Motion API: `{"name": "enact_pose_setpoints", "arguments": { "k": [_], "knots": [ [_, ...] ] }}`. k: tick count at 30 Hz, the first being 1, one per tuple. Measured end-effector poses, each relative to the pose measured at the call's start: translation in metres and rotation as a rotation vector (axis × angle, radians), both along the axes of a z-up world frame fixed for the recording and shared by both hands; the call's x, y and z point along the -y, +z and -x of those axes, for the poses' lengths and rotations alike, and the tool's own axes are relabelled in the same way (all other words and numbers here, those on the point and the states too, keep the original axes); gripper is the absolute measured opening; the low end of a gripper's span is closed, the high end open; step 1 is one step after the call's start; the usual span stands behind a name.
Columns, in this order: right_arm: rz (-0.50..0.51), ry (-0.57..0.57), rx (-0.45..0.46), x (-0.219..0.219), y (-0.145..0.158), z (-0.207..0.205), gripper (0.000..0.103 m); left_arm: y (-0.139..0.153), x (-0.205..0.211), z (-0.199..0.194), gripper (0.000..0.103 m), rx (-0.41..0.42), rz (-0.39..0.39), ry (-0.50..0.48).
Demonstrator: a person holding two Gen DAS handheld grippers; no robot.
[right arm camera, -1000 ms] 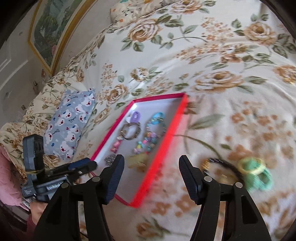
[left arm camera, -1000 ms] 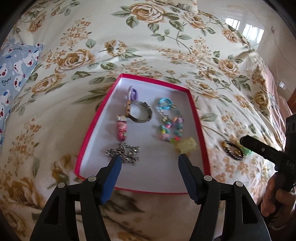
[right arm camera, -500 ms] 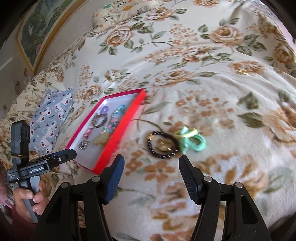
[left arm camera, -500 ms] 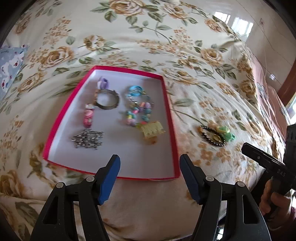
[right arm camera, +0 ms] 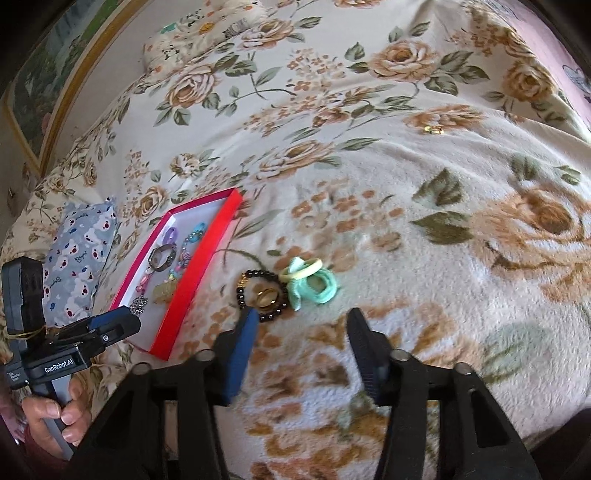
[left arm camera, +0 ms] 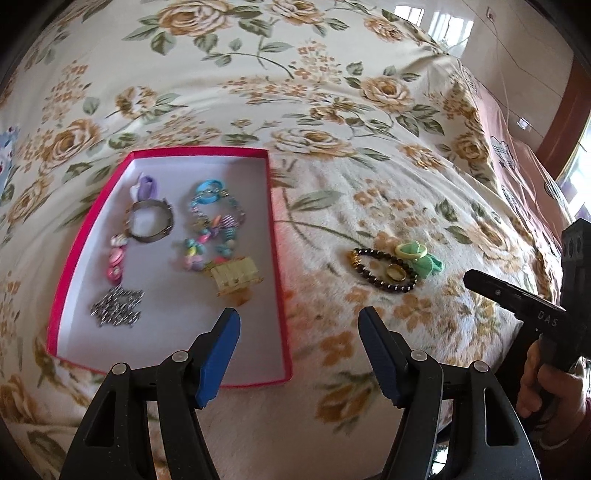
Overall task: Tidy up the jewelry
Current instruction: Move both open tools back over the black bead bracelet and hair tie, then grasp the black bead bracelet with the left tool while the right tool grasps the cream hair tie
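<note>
A red-rimmed white tray (left arm camera: 275, 236) (right arm camera: 201, 266) lies on the floral bedspread and holds several pieces: a metal bangle (left arm camera: 149, 221), a colourful bead bracelet (left arm camera: 212, 229), a yellow hair clip (left arm camera: 236, 275) and a silver chain (left arm camera: 118, 308). Right of the tray lie a dark bead bracelet (left arm camera: 380, 282) (right arm camera: 243, 291), a gold ring (left arm camera: 396, 272) (right arm camera: 266, 297) inside it, and green hair ties (left arm camera: 419, 258) (right arm camera: 314, 282). My left gripper (left arm camera: 299, 339) is open above the tray's near right corner. My right gripper (right arm camera: 301, 341) is open, just short of the dark bracelet.
A blue patterned pillow (right arm camera: 75, 254) lies left of the tray. A small gold piece (right arm camera: 433, 129) sits far back on the bedspread. The bed edge and a tiled floor (left arm camera: 480, 33) lie to the far right. A framed picture (right arm camera: 44, 74) hangs behind the bed.
Both grippers have swung to the right. The dark bracelet and green ties have come nearer to the right gripper. The tray has slid left in the left wrist view.
</note>
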State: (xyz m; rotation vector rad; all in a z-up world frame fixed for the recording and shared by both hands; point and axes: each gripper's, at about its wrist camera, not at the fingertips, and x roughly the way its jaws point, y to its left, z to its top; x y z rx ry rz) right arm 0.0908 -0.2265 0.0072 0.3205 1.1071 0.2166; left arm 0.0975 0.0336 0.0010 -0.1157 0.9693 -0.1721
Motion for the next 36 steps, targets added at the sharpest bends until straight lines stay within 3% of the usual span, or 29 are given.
{"name": "enact_pose_setpoints", "arguments": {
  "k": [6,15,23,25,26,27,28,29,34,36],
  "knots": [
    [0.034,0.007,-0.032,0.004,-0.007,-0.01,0.029,-0.006,0.016,-0.024,0.065,-0.007,-0.015,-0.032],
    [0.055,0.039,-0.066,0.003,-0.02,-0.035,0.027,-0.025,0.043,-0.069,0.064,-0.034,-0.05,-0.084],
    [0.084,0.078,-0.11,-0.002,-0.036,-0.046,0.027,-0.058,0.067,-0.106,0.052,-0.092,-0.087,-0.139],
    [0.091,0.085,-0.112,-0.003,-0.039,-0.047,0.024,-0.064,0.072,-0.112,0.05,-0.109,-0.089,-0.153],
    [0.099,0.091,-0.113,-0.004,-0.04,-0.047,0.017,-0.067,0.075,-0.115,0.05,-0.117,-0.089,-0.162],
    [0.101,0.094,-0.114,-0.004,-0.041,-0.048,0.008,-0.068,0.078,-0.118,0.047,-0.117,-0.091,-0.171],
    [0.102,0.097,-0.115,-0.005,-0.041,-0.048,0.005,-0.071,0.081,-0.12,0.045,-0.118,-0.098,-0.182],
    [0.109,0.103,-0.114,-0.006,-0.041,-0.048,0.005,-0.073,0.084,-0.122,0.044,-0.12,-0.107,-0.194],
    [0.117,0.106,-0.074,-0.007,-0.031,-0.048,0.004,-0.078,0.095,-0.125,0.014,-0.105,-0.126,-0.248],
    [0.116,0.101,-0.053,-0.005,-0.024,-0.048,0.004,-0.078,0.096,-0.124,0.008,-0.099,-0.125,-0.258]
  ]
}}
